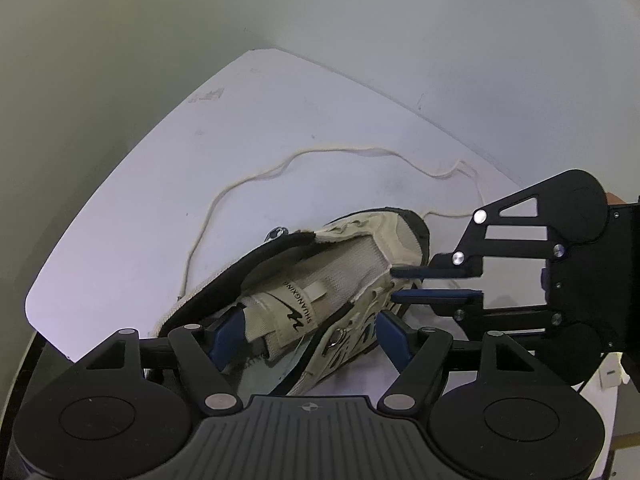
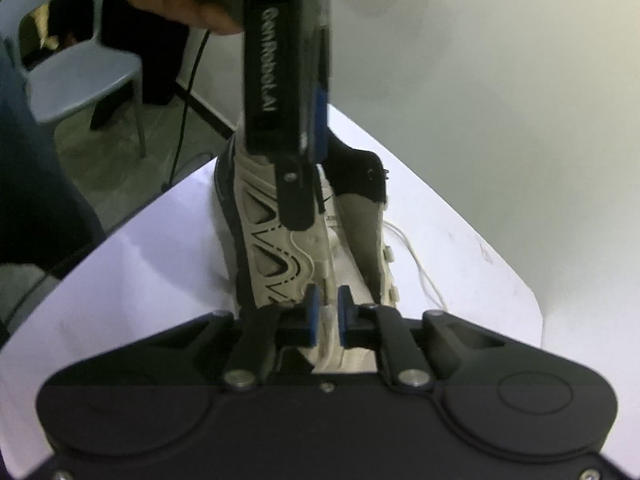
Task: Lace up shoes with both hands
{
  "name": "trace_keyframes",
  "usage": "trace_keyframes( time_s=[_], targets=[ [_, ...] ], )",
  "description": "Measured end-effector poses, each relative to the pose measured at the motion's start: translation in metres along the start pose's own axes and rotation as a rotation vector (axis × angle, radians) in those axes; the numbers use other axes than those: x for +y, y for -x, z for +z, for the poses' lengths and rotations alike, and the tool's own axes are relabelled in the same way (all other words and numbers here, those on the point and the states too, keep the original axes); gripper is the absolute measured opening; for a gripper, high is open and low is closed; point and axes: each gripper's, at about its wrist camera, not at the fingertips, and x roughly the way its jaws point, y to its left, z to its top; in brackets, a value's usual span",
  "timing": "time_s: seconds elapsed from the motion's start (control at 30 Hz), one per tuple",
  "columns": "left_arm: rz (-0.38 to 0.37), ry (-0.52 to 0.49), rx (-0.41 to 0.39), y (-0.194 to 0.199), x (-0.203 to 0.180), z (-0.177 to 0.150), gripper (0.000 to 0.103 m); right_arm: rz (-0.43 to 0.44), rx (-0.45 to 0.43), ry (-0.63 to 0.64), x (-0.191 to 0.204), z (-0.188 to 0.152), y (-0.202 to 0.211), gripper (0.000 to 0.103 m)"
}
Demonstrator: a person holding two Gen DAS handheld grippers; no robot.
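Observation:
A cream and black sneaker (image 1: 320, 280) lies on its side on the white table (image 1: 160, 184), its tongue exposed. Its loose cream shoelace (image 1: 280, 170) loops over the table beyond it. My left gripper (image 1: 310, 338) is open wide, straddling the tongue and the eyelet side of the shoe's collar. My right gripper (image 1: 394, 282) comes in from the right at the eyelet edge near the toe. In the right wrist view the right gripper (image 2: 327, 304) has only a narrow gap between its pads. A pale strand of the sneaker (image 2: 280, 256) runs through that gap, unclamped. A hand holds the left gripper (image 2: 298, 184) above the shoe.
The table's curved far edge (image 1: 360, 88) meets a plain grey wall. In the right wrist view a grey plastic chair (image 2: 80, 72) stands on the floor beyond the table's left edge, with a black cable (image 2: 188, 92) hanging beside it. A dark sleeve (image 2: 36, 184) fills the left side.

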Motion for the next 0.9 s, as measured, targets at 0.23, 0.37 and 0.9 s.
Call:
trace_keyframes(
  time_s=[0.23,0.37,0.9],
  targets=[
    [-0.004,0.023,0.004,0.005,0.000,-0.011,0.068,0.009,0.001,0.018,0.000,0.005,-0.003,0.000],
    [-0.002,0.030,0.001,-0.014,-0.003,-0.007,0.068,0.015,0.012,0.029,0.001,0.007,-0.003,0.000],
    [-0.011,0.033,0.011,-0.021,-0.002,-0.009,0.068,-0.004,0.008,0.068,0.012,0.015,-0.006,0.000]
  ],
)
